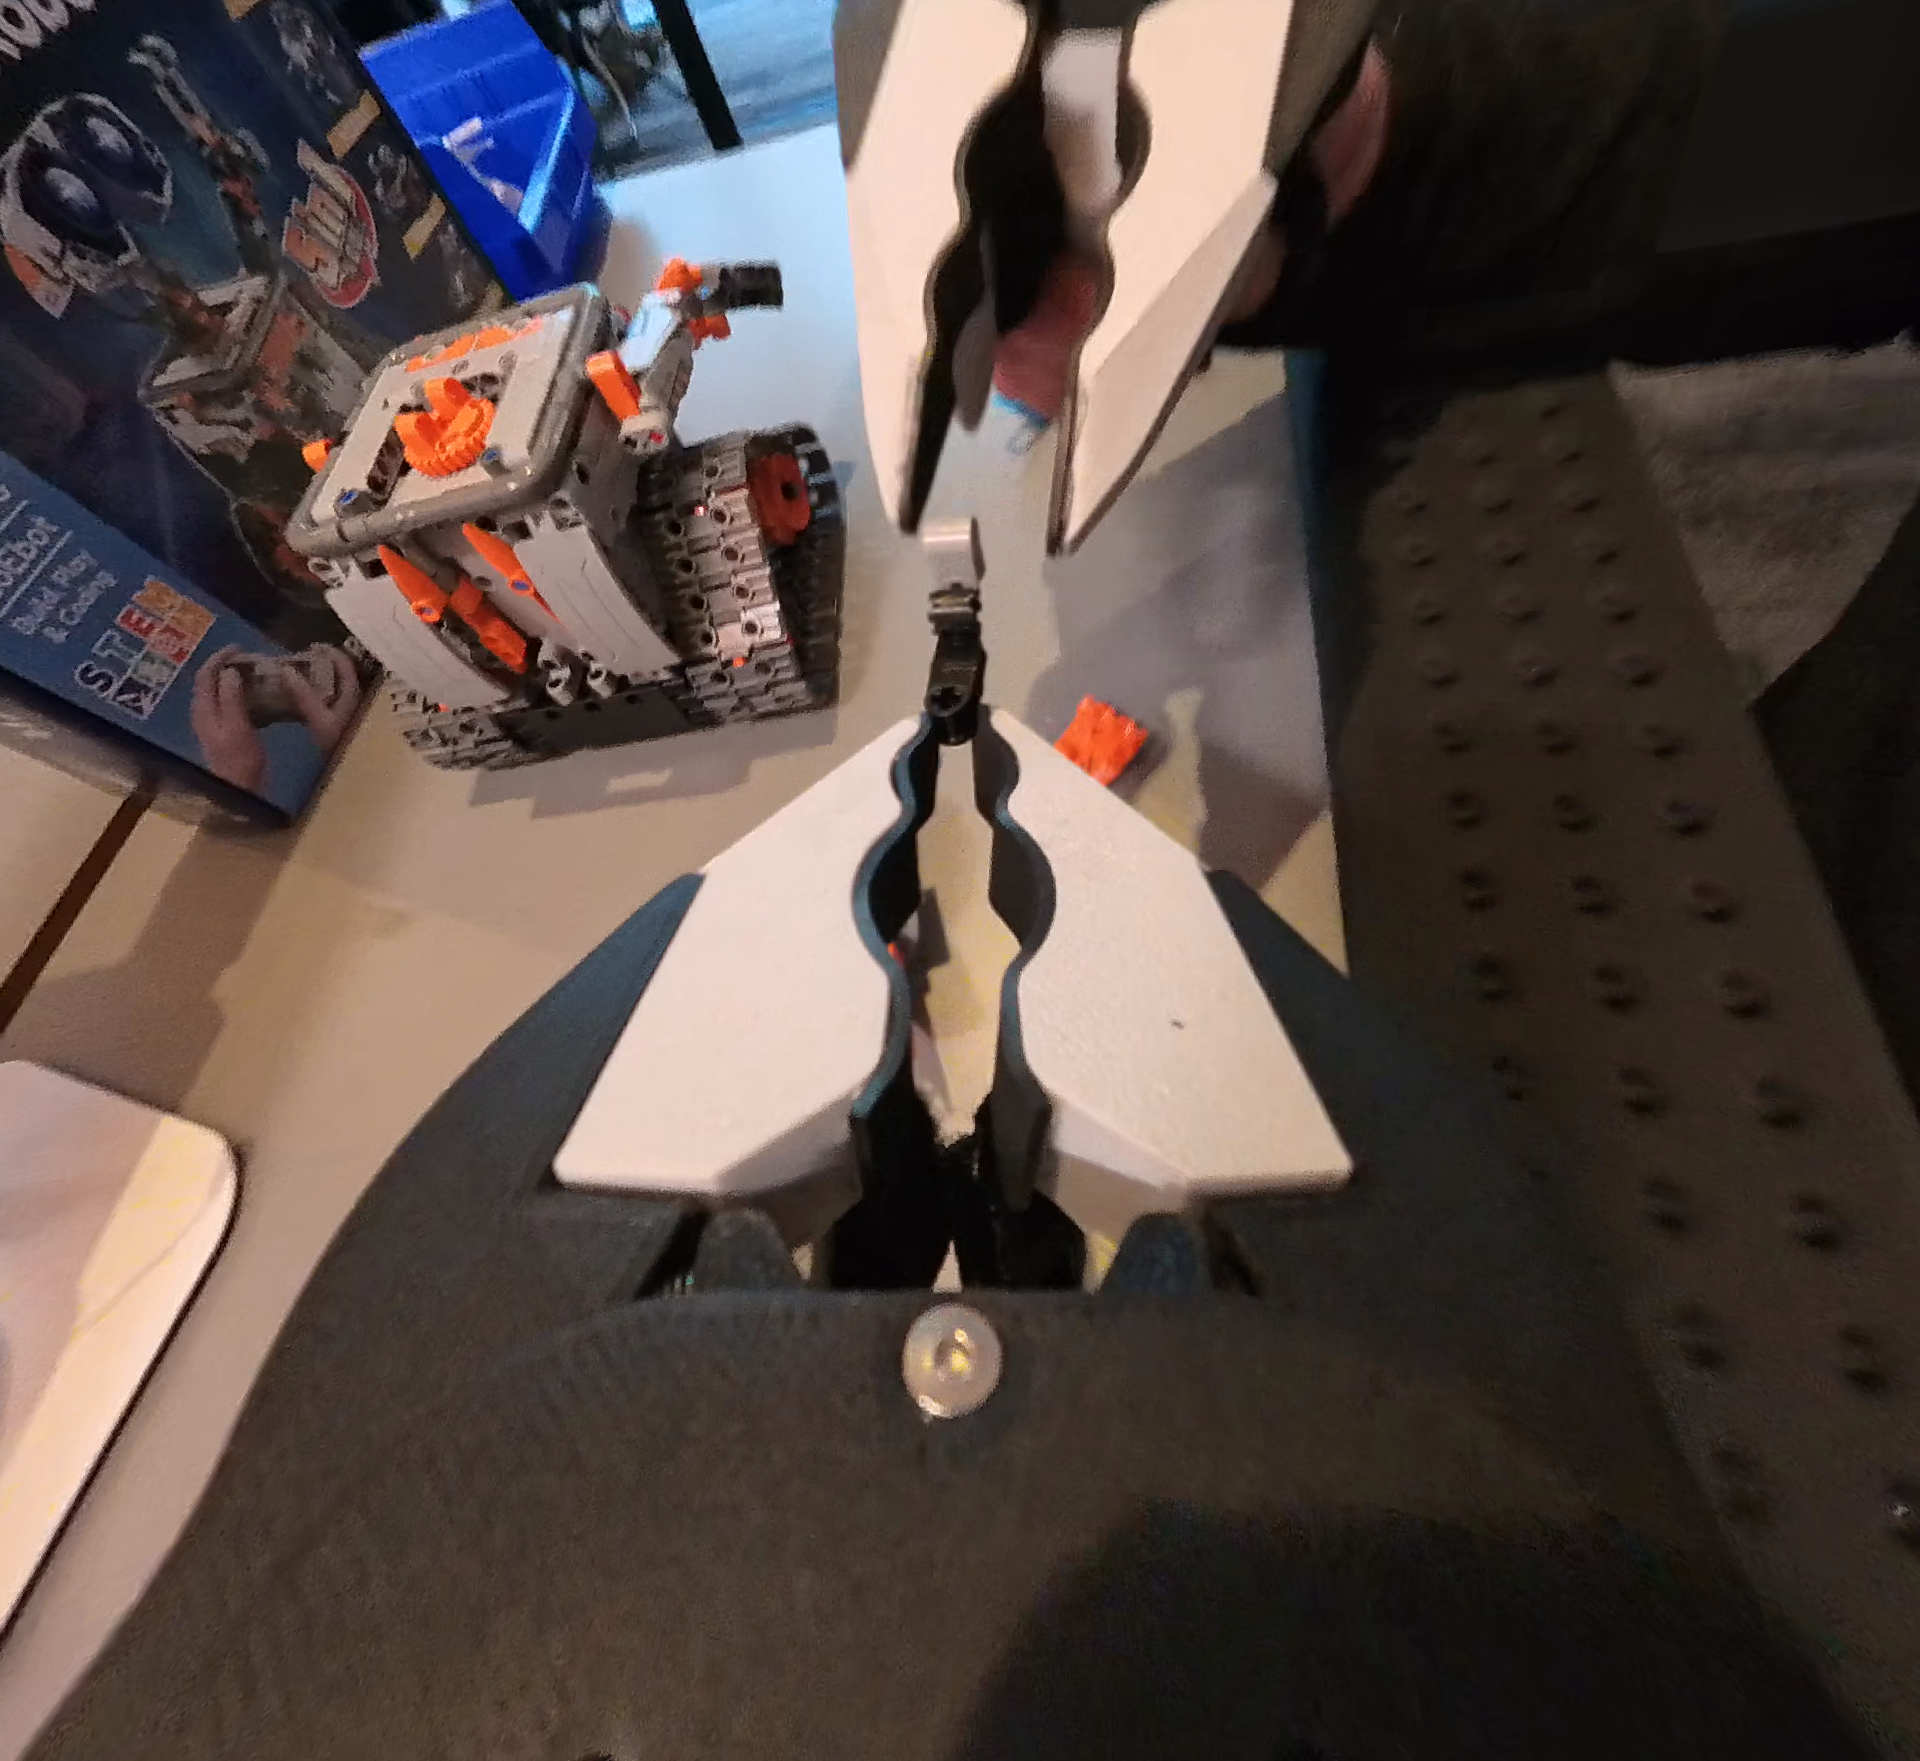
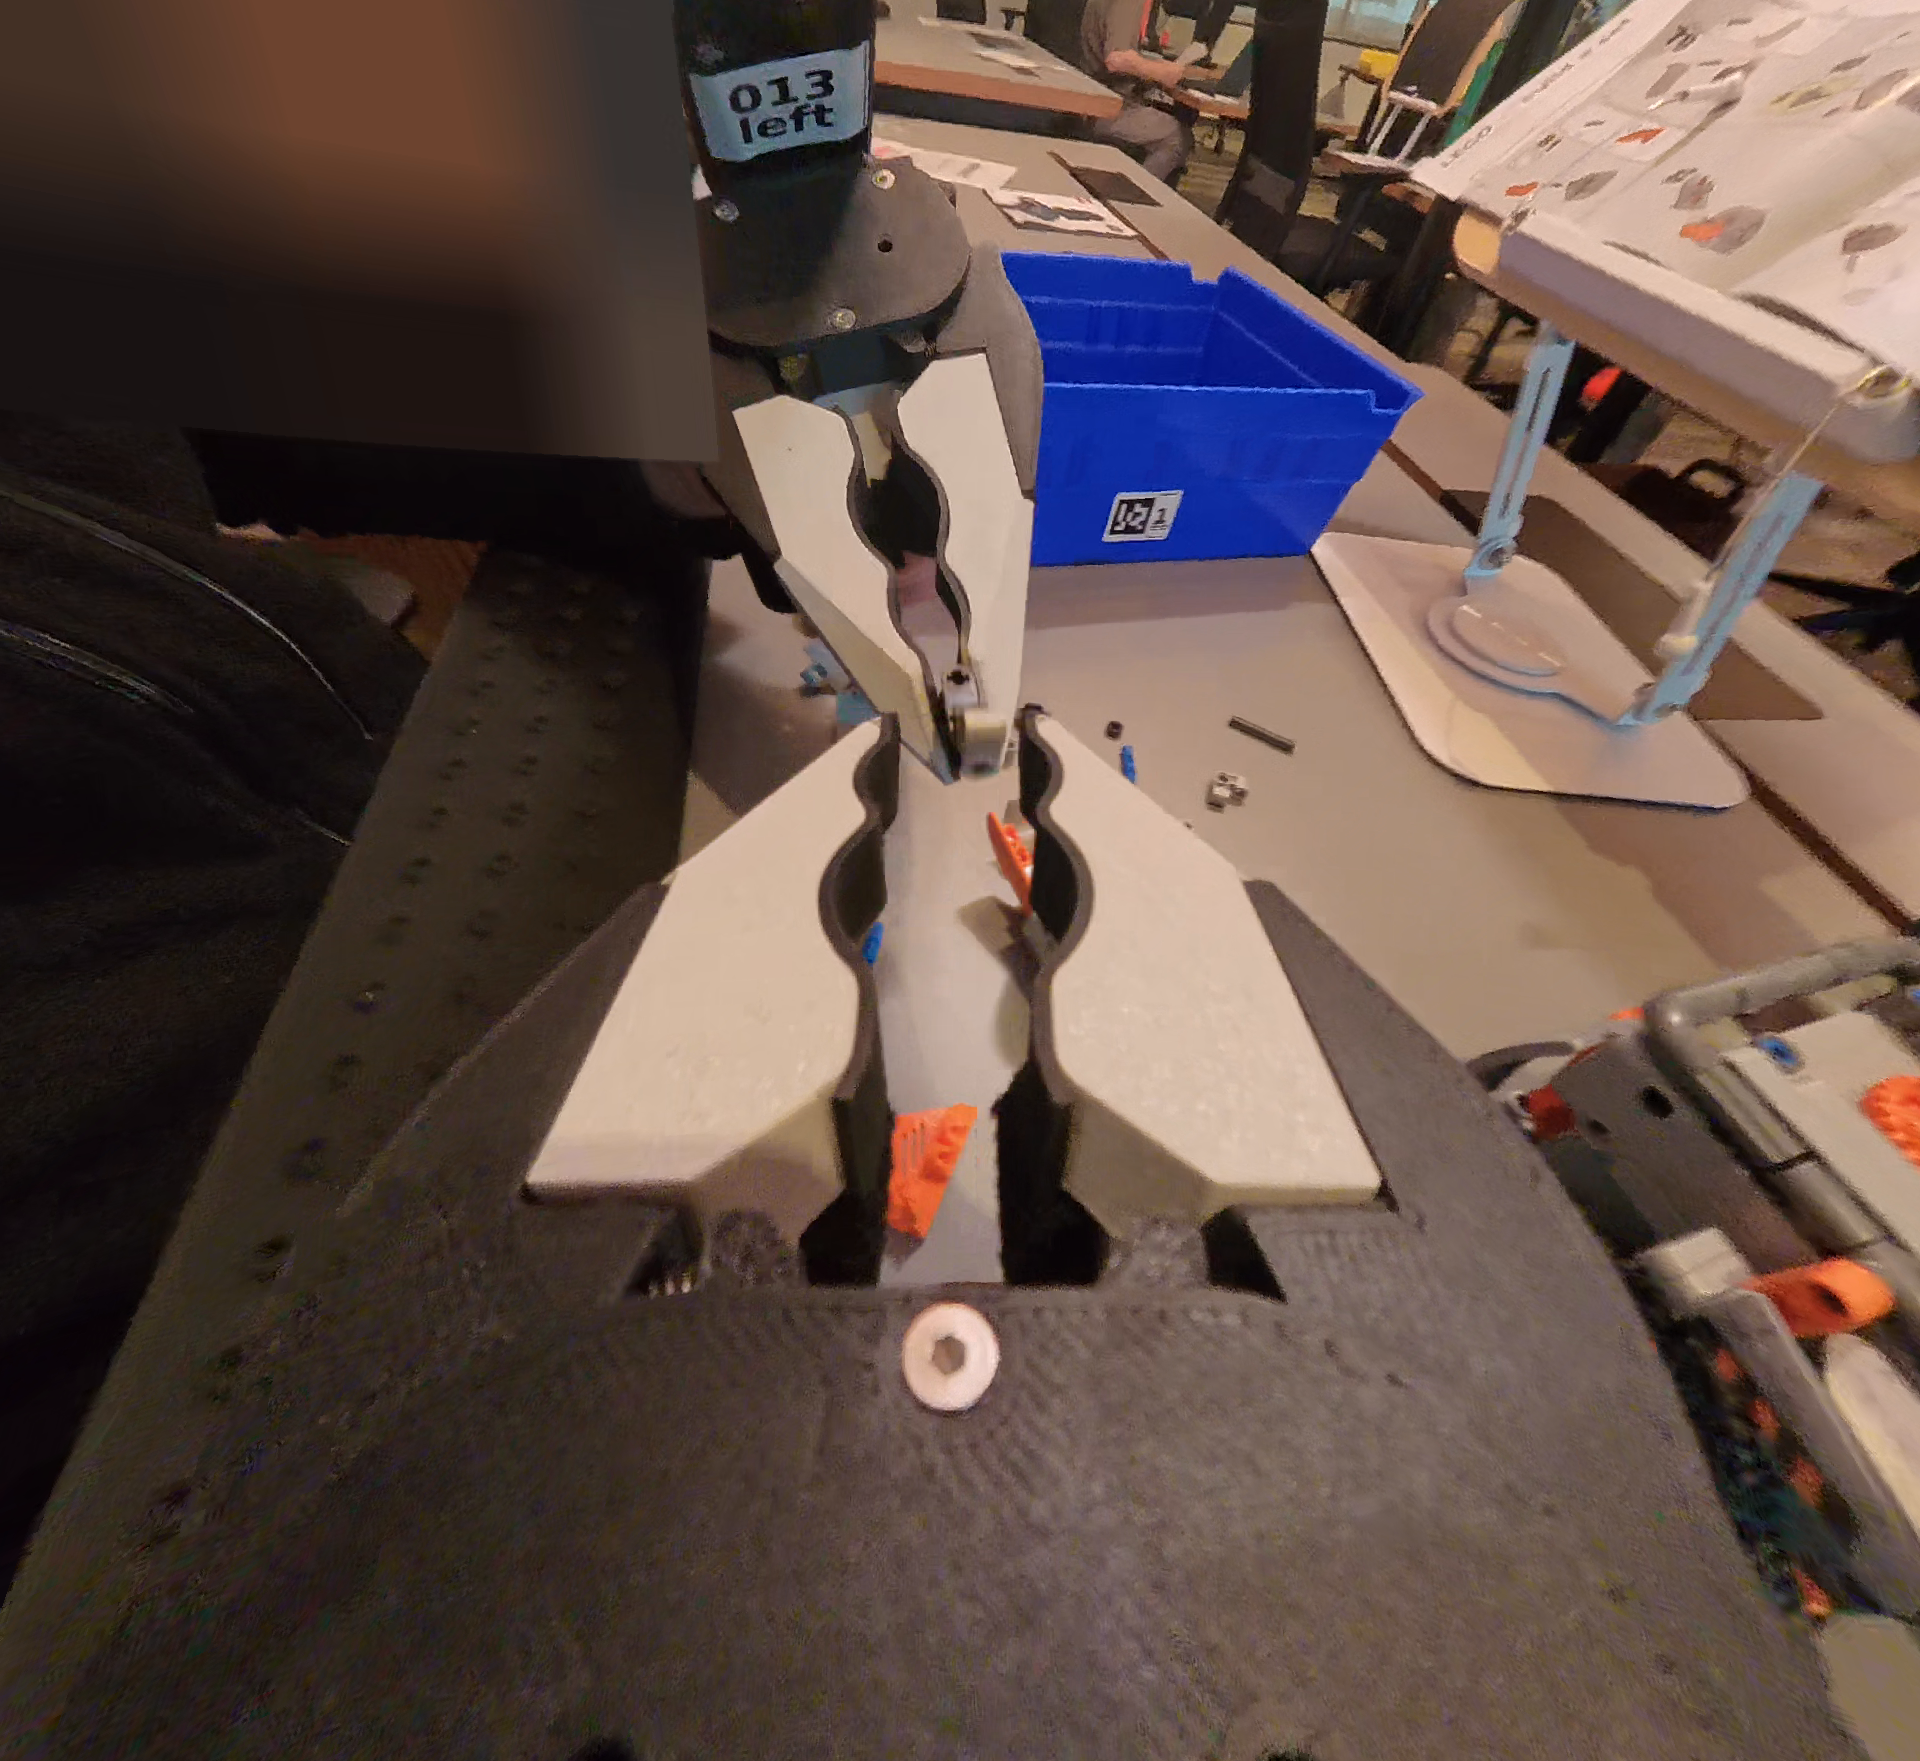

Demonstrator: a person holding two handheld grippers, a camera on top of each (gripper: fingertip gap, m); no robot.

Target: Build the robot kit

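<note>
Black-and-grey plastic connector piece point(image 1: 954, 631) is sitting pinched in the nearly closed left gripper point(image 1: 951, 724), its long axis pointing at the part-open, empty right gripper point(image 1: 982, 537) just beyond.

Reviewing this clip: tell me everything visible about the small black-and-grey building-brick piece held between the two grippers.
The small black-and-grey brick piece is a slim chain of plastic connectors: a black pin-hole link at one end, a black joint in the middle, a light grey block at the other. The left gripper pinches its black end, jaws nearly closed. The right gripper is open, its fingertips flanking the grey end. The piece hangs above the grey table, clear of the orange brick lying below.
</note>
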